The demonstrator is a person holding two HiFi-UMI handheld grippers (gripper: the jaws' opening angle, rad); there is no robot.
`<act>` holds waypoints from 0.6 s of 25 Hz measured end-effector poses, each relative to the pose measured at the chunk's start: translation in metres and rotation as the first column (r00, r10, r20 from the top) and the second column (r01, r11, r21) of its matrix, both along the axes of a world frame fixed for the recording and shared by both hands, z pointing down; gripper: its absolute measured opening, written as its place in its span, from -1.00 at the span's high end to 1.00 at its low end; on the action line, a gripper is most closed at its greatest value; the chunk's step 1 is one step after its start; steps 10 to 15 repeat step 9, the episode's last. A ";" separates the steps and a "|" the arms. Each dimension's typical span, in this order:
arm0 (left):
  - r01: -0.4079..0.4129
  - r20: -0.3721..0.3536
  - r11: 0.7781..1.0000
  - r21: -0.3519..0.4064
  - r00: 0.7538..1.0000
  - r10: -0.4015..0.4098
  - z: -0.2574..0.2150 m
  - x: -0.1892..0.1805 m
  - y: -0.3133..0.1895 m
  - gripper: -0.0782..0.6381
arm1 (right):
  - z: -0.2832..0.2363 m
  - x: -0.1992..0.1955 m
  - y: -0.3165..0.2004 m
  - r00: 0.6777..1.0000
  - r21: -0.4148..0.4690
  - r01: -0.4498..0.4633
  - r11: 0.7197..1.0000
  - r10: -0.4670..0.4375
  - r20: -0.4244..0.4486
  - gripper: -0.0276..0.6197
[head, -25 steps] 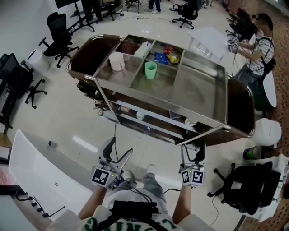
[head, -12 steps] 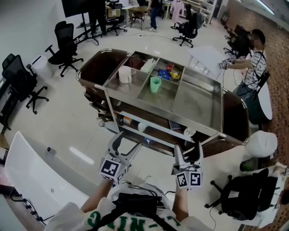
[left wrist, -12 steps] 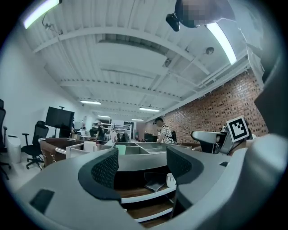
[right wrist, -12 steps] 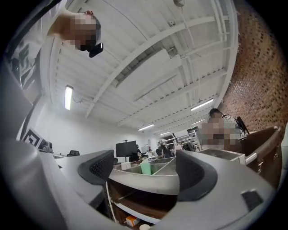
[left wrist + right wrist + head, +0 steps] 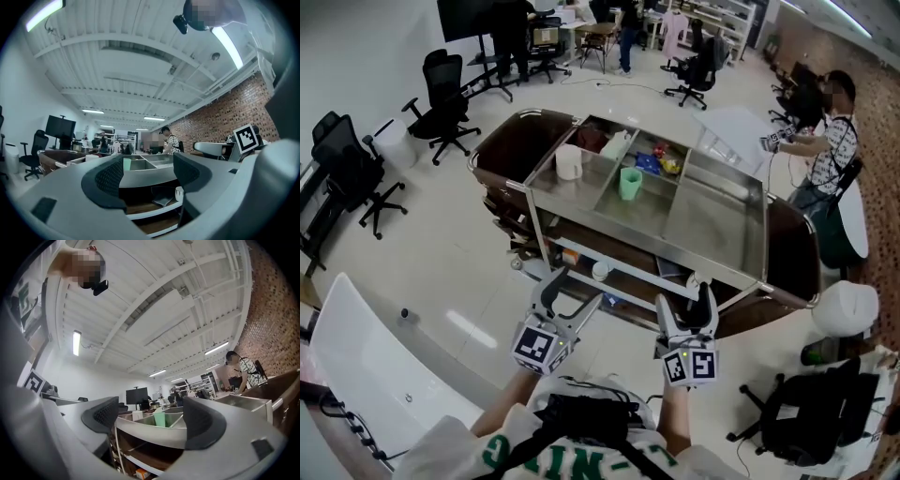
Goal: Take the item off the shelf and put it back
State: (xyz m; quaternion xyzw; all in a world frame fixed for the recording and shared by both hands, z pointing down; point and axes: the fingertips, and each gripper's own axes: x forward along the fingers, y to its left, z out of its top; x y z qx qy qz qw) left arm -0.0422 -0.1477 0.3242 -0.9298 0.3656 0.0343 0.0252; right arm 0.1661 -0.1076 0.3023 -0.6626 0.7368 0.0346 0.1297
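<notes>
A steel shelf cart (image 5: pixel 717 220) stands on the pale floor, its long side running from upper left to lower right in the head view. It has a top tray split into compartments and a lower shelf underneath. Both grippers are held in front of the cart's near side, apart from it and pointing toward it. The left gripper (image 5: pixel 577 289) faces the left part of the lower shelf. Its jaws stand well apart with nothing between them, and only the cart shows beyond them in the left gripper view (image 5: pixel 147 176). The right gripper (image 5: pixel 682 292) is just beside it, toward the cart's right end. Its jaws have just been closing, yet a clear gap remains and nothing is between them (image 5: pixel 150 417). No item is held, and which item is meant cannot be told. A white jug (image 5: pixel 569 161) stands upright in the cart's left top compartment. A green cup (image 5: pixel 630 183) stands upright with its mouth up in the middle compartment, near the divider. A small white cup (image 5: pixel 600 270) stands upright at the front edge of the lower shelf, with a small orange thing (image 5: pixel 570 255) to its left.
</notes>
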 end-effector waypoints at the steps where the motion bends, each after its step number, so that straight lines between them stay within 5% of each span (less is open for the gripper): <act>1: -0.002 0.000 1.000 0.002 1.000 0.002 -0.001 0.000 0.000 -0.13 | 0.000 -0.002 -0.001 1.000 -0.002 0.008 1.000 -0.008 -0.005 -0.47; 15: 0.000 -0.004 1.000 0.010 1.000 0.001 -0.001 0.002 -0.002 -0.13 | 0.009 -0.022 -0.004 0.997 -0.015 0.070 0.997 -0.070 -0.023 -0.46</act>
